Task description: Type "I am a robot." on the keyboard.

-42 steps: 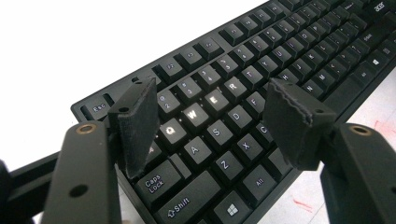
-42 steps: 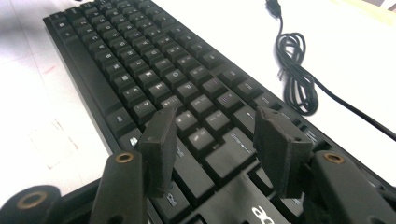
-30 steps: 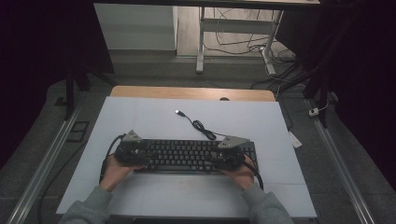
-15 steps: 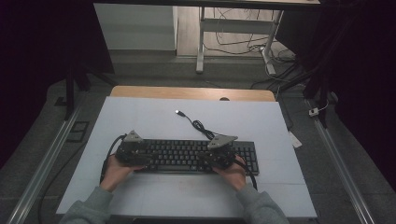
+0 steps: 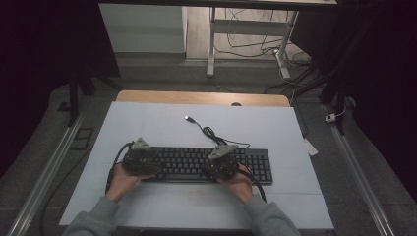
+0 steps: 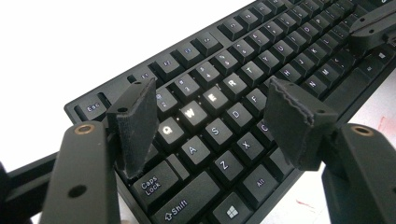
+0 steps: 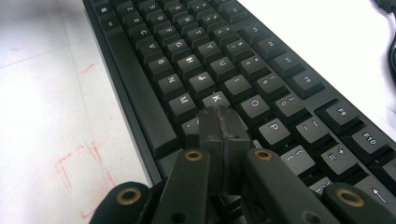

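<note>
A black keyboard (image 5: 196,164) lies across the white mat, near the person's side. My left gripper (image 5: 150,168) is at its left end. In the left gripper view the left gripper (image 6: 210,93) stands open just above the keyboard (image 6: 299,60), with the lit Q, W and E keys between the pads and nothing held. My right gripper (image 5: 217,169) is over the keyboard's middle right. In the right gripper view the right gripper (image 7: 219,113) is shut with nothing in it, tips low over the keyboard (image 7: 187,46) near the K key. The right gripper's shut jaws also reach in at the top right of the left gripper view (image 6: 369,23).
The keyboard's cable (image 5: 211,132) runs back across the white mat (image 5: 147,123) to a loose USB plug (image 5: 187,118). A wooden table edge (image 5: 196,97) lies behind the mat. Faint red marks (image 7: 74,163) show on the mat beside the keyboard.
My right gripper has slid left along the keyboard, from near its right end toward the middle. The left gripper and the keyboard have stayed where they were.
</note>
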The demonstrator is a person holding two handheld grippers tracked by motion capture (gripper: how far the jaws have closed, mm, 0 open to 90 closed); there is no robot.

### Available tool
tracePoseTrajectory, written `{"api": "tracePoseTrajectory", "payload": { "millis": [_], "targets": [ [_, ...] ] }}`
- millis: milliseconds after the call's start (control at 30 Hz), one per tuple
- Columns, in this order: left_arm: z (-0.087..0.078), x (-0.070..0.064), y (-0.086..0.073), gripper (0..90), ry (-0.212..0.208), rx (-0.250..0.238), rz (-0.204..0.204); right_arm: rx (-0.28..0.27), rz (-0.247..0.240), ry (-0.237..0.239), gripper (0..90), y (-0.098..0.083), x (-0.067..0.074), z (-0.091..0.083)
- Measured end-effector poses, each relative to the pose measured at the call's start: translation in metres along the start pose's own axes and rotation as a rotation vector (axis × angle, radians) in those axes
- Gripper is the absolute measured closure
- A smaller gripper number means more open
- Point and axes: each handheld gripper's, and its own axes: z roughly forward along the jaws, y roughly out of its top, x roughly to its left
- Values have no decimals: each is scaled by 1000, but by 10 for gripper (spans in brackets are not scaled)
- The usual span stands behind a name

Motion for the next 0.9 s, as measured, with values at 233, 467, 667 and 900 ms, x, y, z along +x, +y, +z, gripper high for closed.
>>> {"api": "tracePoseTrajectory", "payload": {
  "millis": [233, 467, 667, 900],
  "targets": [
    [1, -1, 0, 347, 2, 8, 7, 6, -3, 0, 897, -1, 0, 1],
    [2, -2, 0, 344, 3, 11, 9, 17, -7, -9, 898, -1, 1, 2],
    [2, -1, 0, 344, 6, 9, 10, 18, -17, -21, 898, -1, 3, 3],
    [2, 0, 0, 344, 7, 9, 7, -43, -10, -36, 898, 1, 0, -8]
  ]
}}
